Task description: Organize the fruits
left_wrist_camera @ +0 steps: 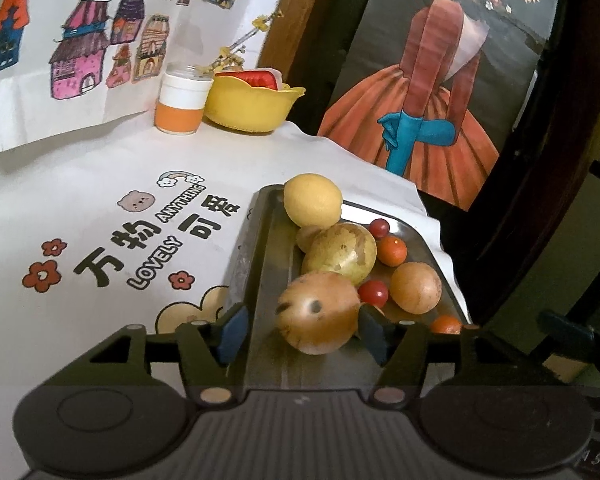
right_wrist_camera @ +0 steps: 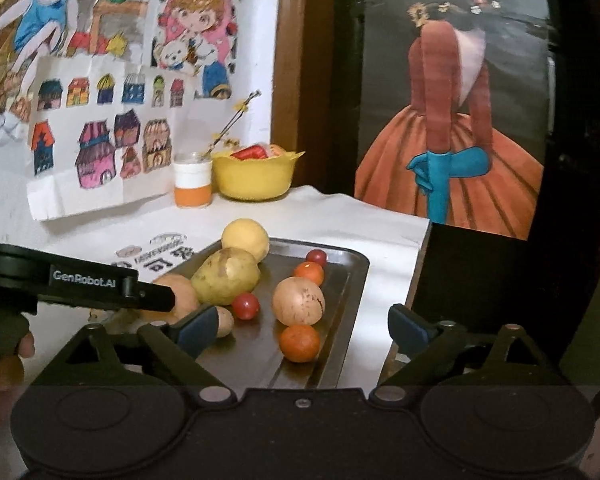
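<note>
Left hand-held gripper (left_wrist_camera: 304, 330) poised around nearest fruit on tray.

Straddling the tan fruit (left_wrist_camera: 318, 312) at the metal tray (left_wrist_camera: 256, 240) near end, blue pads apparently not yet closed; right hand-held gripper (right_wrist_camera: 304, 332) wide, empty above tray; farther off, pear (left_wrist_camera: 340, 254), lemon (left_wrist_camera: 312, 205); yellow bowl (left_wrist_camera: 252, 108) far on counter (left_wrist_camera: 100, 200), likely destination.

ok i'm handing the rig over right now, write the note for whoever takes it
Left gripper: open, jaws around the tan spotted fruit at the near end of the metal tray, not clamped.
Right gripper: open, empty, above the tray's near right side.
All fruit sits on the tray: lemon, pear, oranges, cherry tomatoes.
Yellow bowl stands at the back.
Nothing lifted yet; sorting is all left.
</note>
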Demonstrator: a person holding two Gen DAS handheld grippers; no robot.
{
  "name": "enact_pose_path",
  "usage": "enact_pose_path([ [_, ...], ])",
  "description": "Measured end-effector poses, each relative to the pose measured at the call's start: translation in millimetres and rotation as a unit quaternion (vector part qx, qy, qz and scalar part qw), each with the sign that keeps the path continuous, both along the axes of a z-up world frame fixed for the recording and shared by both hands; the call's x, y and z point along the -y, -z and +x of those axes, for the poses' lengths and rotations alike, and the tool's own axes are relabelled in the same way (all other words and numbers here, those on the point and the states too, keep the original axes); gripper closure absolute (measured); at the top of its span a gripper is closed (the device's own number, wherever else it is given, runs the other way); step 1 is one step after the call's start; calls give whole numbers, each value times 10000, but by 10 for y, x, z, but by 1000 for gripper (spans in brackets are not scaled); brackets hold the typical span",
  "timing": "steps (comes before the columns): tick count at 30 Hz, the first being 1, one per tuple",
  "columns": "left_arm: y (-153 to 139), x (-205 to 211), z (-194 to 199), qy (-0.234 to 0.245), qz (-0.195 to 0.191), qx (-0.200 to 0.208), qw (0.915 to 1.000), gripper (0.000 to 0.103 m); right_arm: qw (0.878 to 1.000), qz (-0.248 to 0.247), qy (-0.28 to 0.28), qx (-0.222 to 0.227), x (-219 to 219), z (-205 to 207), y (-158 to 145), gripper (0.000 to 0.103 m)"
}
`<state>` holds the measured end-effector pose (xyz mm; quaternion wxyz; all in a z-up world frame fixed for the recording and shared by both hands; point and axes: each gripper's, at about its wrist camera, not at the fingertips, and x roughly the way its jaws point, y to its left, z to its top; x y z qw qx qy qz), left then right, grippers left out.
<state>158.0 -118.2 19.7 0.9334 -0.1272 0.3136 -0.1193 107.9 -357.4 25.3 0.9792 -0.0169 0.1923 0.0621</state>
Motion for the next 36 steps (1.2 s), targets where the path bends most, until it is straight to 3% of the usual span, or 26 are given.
enact_pose_path([
  [9, -100, -192, -174, -276, -92, 227, 9993, 20, 9991, 333, 230, 125, -47, -168, -35, 3],
  [18, -190, -319, -393, -451, 135, 501, 9976, 2, 9977, 167, 526, 384, -204, -397, -60, 1],
  [36, -203, -491, -813, -485, 577, 767, 9942, 0, 9952, 100, 646, 724, -469, -825, -130, 1],
])
